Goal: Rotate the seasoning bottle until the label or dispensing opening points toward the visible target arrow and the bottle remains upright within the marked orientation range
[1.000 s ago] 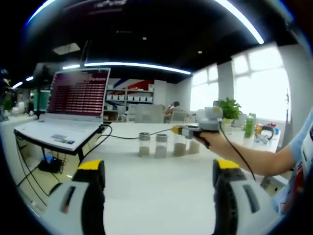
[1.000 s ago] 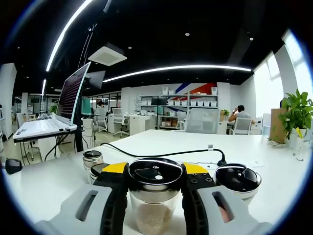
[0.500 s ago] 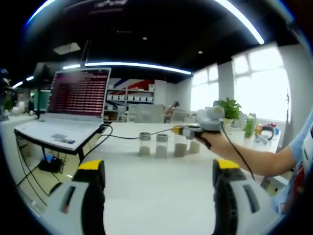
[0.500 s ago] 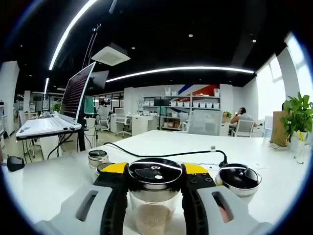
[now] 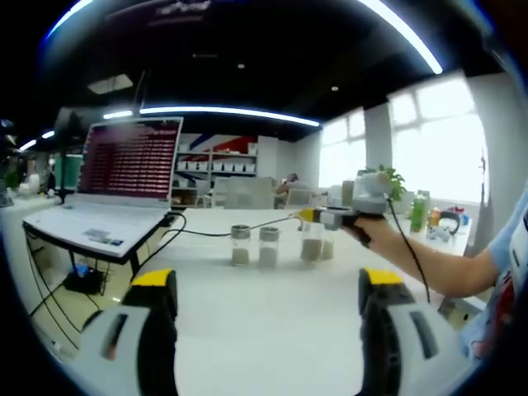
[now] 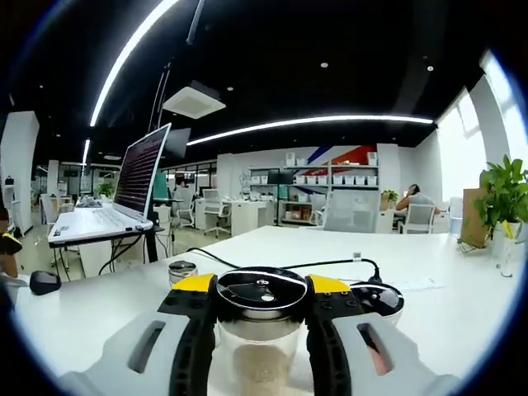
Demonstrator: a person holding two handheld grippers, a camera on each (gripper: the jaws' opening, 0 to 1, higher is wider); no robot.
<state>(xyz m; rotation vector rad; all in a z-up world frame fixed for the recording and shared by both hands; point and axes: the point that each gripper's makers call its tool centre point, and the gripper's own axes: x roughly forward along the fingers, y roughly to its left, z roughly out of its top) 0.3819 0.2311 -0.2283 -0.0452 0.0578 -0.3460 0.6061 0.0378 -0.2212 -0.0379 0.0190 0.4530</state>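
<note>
White tabletop (image 5: 272,305) spreads across the left gripper view, the largest thing in sight. An open laptop (image 5: 124,177) sits on a stand at about ten o'clock from the view's centre, a black cable (image 5: 206,231) trailing from it over the table. The left gripper (image 5: 268,285) hangs above bare table, its yellow-tipped jaws spread wide with nothing between them. At about two o'clock a person's hand (image 5: 375,235) holds the right gripper (image 5: 318,219) over a row of four small jars. The right gripper (image 6: 261,289) has its jaws closed narrowly on the seasoning bottle (image 6: 261,330), which stands upright at six o'clock with its dark lid between the yellow tips. Another dark-lidded jar (image 6: 378,299) sits just beside it at four o'clock, and a smaller jar (image 6: 182,272) at eight o'clock.
</note>
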